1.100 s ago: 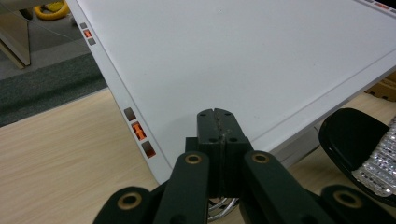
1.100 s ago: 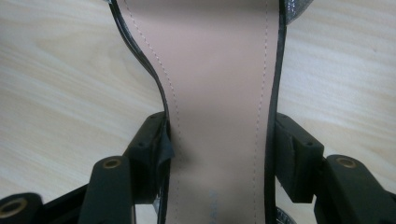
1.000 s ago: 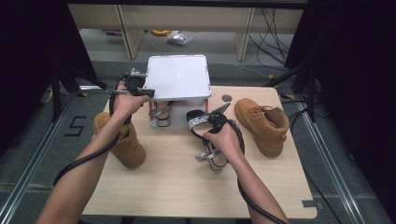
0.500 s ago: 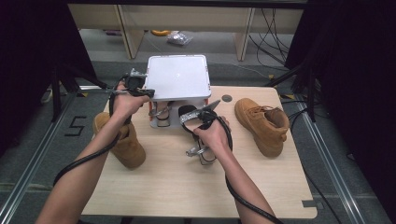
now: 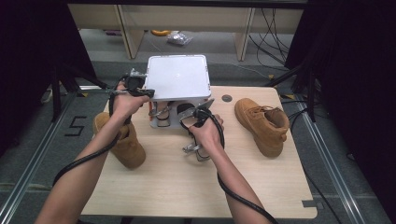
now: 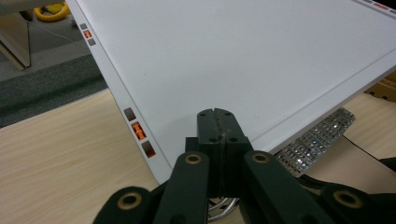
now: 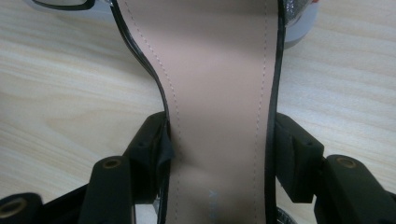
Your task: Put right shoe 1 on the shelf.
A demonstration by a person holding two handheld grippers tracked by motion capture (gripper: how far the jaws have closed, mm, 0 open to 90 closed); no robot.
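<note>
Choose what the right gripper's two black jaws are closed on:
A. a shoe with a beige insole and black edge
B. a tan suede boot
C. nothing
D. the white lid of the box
A: in the right gripper view, the right gripper presses both sides of the shoe with a beige insole and black edge.

Legible markings:
- Numeral "5", black, on the grey floor (image 5: pixel 74 126) at the left middle of the high view, beside the table's left edge.
- Faint pale lettering on the sandal insole (image 7: pixel 219 93), bottom centre of the right gripper view; possibly starting with "A", too blurred to read.

No other text legible.
</note>
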